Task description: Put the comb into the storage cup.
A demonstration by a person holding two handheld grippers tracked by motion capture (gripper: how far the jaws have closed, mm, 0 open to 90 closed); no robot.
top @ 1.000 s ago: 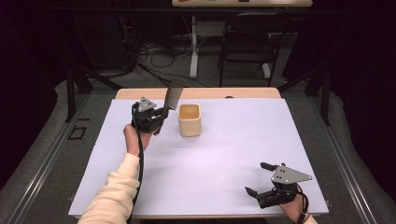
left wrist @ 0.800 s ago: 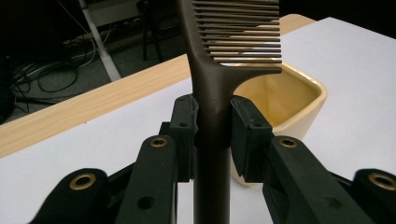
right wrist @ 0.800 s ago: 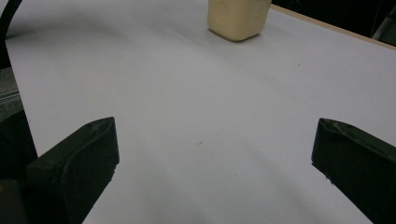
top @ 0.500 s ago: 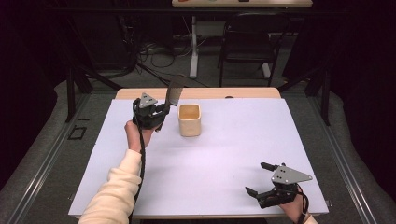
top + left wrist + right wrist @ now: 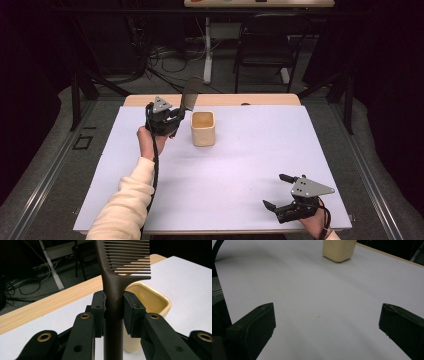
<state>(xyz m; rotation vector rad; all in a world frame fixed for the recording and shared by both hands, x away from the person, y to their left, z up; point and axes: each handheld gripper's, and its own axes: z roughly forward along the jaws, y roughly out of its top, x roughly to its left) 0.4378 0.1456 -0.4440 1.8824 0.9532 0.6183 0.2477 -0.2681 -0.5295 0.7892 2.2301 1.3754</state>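
Beside cup [image 5: 203,129], gripper-held comb [image 5: 117,277], unmarked

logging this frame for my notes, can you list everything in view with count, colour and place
comb: 1, dark brown, clamped upright by its handle in the left claw, teeth above the cup
cup: 1, cream yellow, far-left part of the sheet, beside the left claw
sheet: 1, white, covering the table
table: 1, light wood, far edge showing
chair: 1, black, behind the table
left claw: 1, black, shut on the comb
right claw: 1, black, open, near-right corner
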